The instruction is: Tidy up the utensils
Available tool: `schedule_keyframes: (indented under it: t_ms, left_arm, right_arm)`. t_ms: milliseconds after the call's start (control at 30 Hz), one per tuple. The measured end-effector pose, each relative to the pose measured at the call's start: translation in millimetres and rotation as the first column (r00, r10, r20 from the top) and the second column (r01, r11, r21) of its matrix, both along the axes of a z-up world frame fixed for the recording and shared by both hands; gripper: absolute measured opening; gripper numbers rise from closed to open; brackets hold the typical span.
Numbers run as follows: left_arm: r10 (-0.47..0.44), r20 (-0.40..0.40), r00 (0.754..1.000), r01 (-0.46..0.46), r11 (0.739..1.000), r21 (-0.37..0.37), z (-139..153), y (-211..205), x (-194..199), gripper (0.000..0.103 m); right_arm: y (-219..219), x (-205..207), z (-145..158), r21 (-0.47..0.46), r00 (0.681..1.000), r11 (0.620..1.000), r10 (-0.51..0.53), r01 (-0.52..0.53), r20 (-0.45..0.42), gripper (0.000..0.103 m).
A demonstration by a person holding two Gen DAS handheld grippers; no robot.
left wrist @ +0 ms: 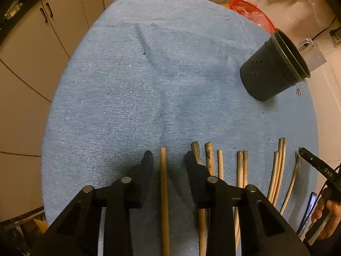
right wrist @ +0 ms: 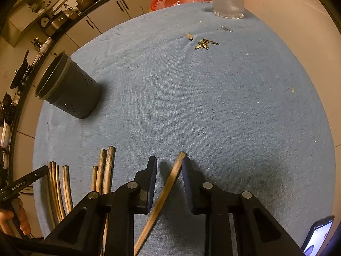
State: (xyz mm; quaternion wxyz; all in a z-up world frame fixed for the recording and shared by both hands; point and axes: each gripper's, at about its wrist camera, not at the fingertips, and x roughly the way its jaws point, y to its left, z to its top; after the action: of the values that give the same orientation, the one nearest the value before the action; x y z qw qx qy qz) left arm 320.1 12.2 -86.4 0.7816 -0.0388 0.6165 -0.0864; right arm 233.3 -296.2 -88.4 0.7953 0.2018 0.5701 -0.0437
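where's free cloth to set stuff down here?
Widest bare patch: the blue cloth beyond the chopsticks, left of the black holder. Also free between holder and the small bits by the glass jug. Crowded: the near chopstick row.

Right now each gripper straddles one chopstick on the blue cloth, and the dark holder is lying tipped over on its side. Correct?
Not quite. The dark holder stands upright on the blue cloth, open mouth up, as the right wrist view shows. The rest holds: the left gripper and right gripper each straddle one chopstick.
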Motion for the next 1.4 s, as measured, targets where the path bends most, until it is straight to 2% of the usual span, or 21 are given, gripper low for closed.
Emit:
schedule_keyframes:
  t_ms: [400, 433, 500, 533, 833, 1133, 1333, 1400]
  left_arm:
    - [-0.003, -0.028, 1.0, 0.003, 0.999, 0.033, -2.0, -6.7, 10.1, 0.023]
    - [-0.006, -0.023, 1.0, 0.007, 0.999, 0.044, -1.5, -5.3, 9.9, 0.021]
    - [-0.003, -0.005, 1.0, 0.004, 0.996, 0.09, -2.3, -8.4, 12.5, 0.006]
    - [0.0, 0.001, 1.0, 0.0, 0.995, 0.095, -2.3, -7.4, 12.8, 0.005]
    - [-0.003, 0.013, 1.0, 0.002, 0.998, 0.068, -2.1, -1.1, 13.5, 0.005]
    - [-0.036, 0.048, 0.998, 0.031, 0.994, 0.104, -2.8, -14.1, 3.3, 0.005]
    - [-0.047, 0.083, 0.995, 0.037, 0.993, 0.115, -2.9, -17.6, 2.7, 0.005]
    - [-0.048, 0.095, 0.994, 0.037, 0.993, 0.113, -2.7, -17.9, 2.3, 0.005]
  right_arm:
    - [-2.0, 1.7, -2.8, 0.003, 1.0, 1.0, -0.001, 0.001, -0.007, 0.025]
    - [-2.0, 1.7, -2.7, 0.002, 1.0, 1.0, -0.001, 0.001, -0.008, 0.025]
    - [-2.3, 1.7, -2.6, 0.006, 1.0, 1.0, 0.001, -0.001, -0.009, 0.025]
    - [-2.3, 1.9, -2.6, 0.007, 1.0, 1.0, 0.001, -0.001, -0.009, 0.025]
    - [-4.8, 4.0, -2.1, 0.016, 1.0, 1.0, 0.0, 0.0, -0.016, 0.025]
    - [-11.0, 13.4, -7.9, 0.058, 0.998, 0.998, -0.005, 0.009, -0.062, 0.025]
    - [-4.5, 17.2, -8.8, -0.002, 0.997, 1.0, 0.012, -0.012, -0.074, 0.011]
    - [-2.1, 18.3, -8.4, -0.024, 0.997, 0.999, 0.022, -0.024, -0.074, 0.011]
